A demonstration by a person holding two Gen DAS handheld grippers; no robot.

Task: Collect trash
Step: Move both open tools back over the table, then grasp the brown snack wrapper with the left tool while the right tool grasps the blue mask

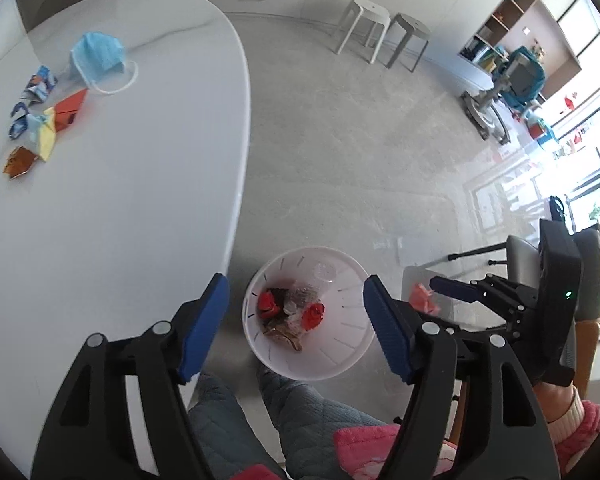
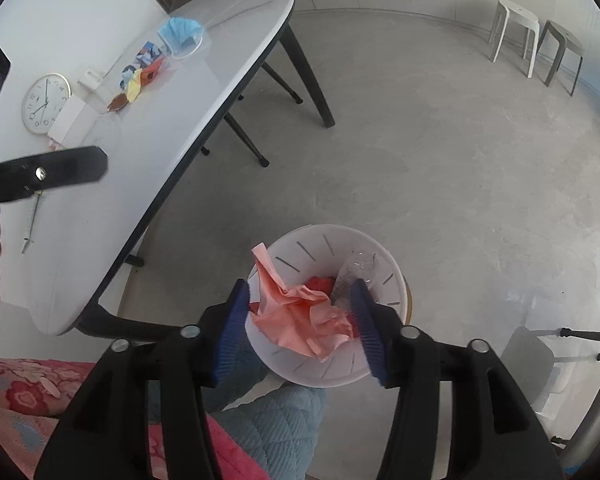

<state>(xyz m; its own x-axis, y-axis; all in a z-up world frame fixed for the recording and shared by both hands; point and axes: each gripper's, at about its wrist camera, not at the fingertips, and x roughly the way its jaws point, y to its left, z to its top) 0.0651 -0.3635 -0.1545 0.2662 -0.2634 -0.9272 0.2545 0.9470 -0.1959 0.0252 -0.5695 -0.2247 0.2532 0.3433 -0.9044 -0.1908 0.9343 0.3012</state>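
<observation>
A white trash bin [image 1: 332, 364] stands on the floor by the table, with red wrappers and a clear bottle inside. My left gripper [image 1: 294, 330] is open and empty above it. My right gripper [image 2: 300, 328] holds its jaws apart around a crumpled pink paper [image 2: 304, 316] directly over the bin [image 2: 388, 272]; whether the pads still touch the paper is unclear. In the left wrist view the right gripper [image 1: 440, 296] shows at right with the pink paper [image 1: 422, 298]. On the white table [image 1: 120, 208] lie a blue face mask [image 1: 98, 56], blue wrappers [image 1: 40, 84], an orange wrapper [image 1: 70, 110], a yellow paper [image 1: 46, 136] and a brown wrapper [image 1: 20, 162].
Two stools [image 1: 384, 32] stand at the far wall. A chair [image 1: 548, 264] is at the right. The table reflects a wall clock [image 2: 46, 102]. My knees in blue quilted trousers [image 2: 272, 420] are just below the bin. The table's dark legs [image 2: 308, 76] reach the concrete floor.
</observation>
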